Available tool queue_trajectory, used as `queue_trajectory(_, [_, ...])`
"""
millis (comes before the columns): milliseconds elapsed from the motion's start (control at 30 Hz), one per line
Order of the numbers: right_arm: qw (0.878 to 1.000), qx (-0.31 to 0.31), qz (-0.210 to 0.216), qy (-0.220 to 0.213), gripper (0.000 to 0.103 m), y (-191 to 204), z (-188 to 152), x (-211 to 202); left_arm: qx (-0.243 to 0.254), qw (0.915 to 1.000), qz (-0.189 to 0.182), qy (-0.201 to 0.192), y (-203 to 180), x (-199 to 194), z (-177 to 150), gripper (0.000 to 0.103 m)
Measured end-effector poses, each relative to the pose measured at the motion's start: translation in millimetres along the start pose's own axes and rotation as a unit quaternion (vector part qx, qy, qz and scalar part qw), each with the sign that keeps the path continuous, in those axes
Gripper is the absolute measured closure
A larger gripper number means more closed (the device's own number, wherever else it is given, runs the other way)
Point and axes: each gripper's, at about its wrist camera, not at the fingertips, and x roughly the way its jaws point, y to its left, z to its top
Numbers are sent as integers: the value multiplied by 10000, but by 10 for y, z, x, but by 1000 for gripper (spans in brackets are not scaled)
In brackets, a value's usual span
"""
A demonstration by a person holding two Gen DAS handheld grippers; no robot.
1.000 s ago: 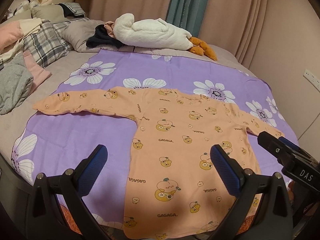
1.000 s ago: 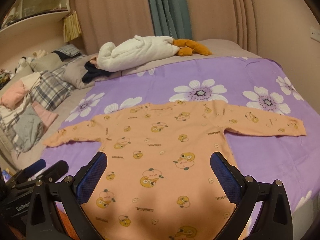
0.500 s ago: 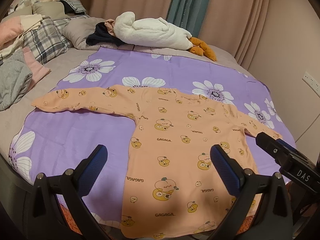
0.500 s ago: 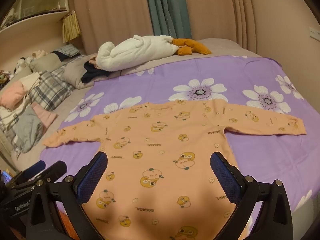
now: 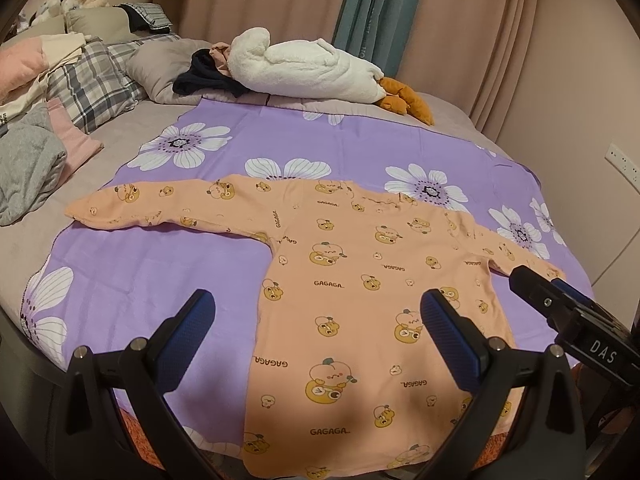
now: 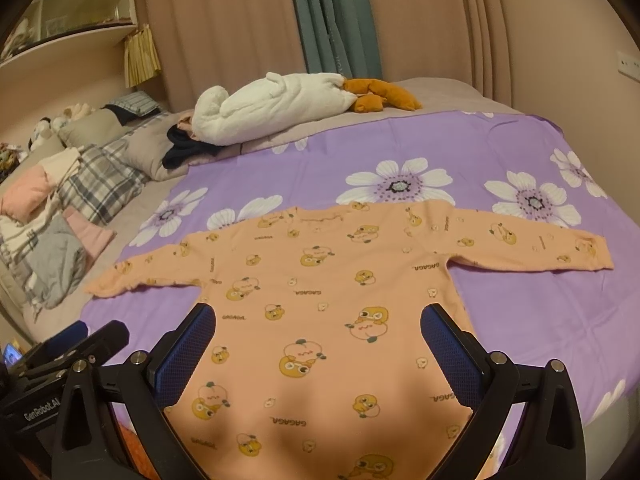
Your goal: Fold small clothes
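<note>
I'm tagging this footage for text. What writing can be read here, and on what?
"GAGAGA" – printed repeatedly on the orange baby top.
"DAS" – on the right gripper body, seen from the left wrist view.
"GenRobot.AI" – on the left gripper body, seen from the right wrist view.
Lettering on the teal curtain: too blurred to read.

a purple sheet (image 5: pixel 168 280) printed with white flowers covers the bed (image 5: pixel 120 128). behind it a white plush toy (image 5: pixel 304 68) with orange feet lies beside a grey pillow (image 5: pixel 164 60). plaid, pink and grey laundry (image 6: pixel 60 216) is heaped near beige and teal curtains (image 6: pixel 332 20).
</note>
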Motion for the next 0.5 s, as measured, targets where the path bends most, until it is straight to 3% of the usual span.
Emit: queue_trajectory(500, [10000, -11, 7, -3, 1, 4, 20, 5, -6, 10000, 17, 5, 23, -21, 22, 0])
